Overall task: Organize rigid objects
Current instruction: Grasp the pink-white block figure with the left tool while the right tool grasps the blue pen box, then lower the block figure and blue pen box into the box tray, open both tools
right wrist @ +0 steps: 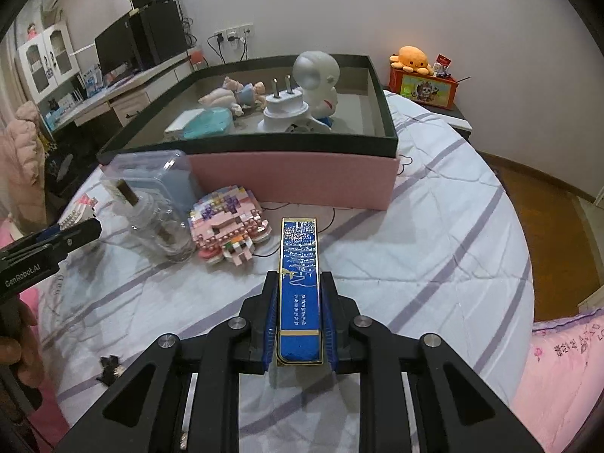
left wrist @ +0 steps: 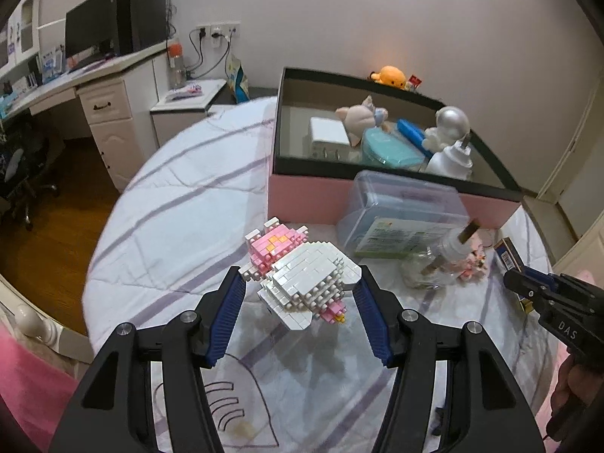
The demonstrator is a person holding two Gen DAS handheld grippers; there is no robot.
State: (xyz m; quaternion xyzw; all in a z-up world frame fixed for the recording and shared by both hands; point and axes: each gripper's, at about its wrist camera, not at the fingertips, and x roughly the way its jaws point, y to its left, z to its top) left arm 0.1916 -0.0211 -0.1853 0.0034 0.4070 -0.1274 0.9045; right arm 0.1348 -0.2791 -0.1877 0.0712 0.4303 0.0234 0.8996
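A white and pink brick figure (left wrist: 302, 275) lies on the bed between the fingers of my left gripper (left wrist: 300, 283), which is open with its blue pads apart from the figure. My right gripper (right wrist: 299, 287) is shut on a slim blue box with gold trim (right wrist: 299, 283), held above the bed; that box also shows in the left wrist view (left wrist: 509, 255). The pink storage box with a black rim (right wrist: 294, 179) stands behind and holds a silver astronaut figure (right wrist: 317, 75), a white plug (right wrist: 283, 104), a teal case (right wrist: 207, 122) and a pig figurine (right wrist: 230, 94).
A clear plastic container (left wrist: 404, 215), a glass bottle with a cork (right wrist: 158, 226) and a pink brick model (right wrist: 228, 222) lie in front of the box. The bed's striped quilt (right wrist: 434, 226) spreads right. A desk with a monitor (left wrist: 98, 30) stands left; an orange plush (right wrist: 411, 58) sits right.
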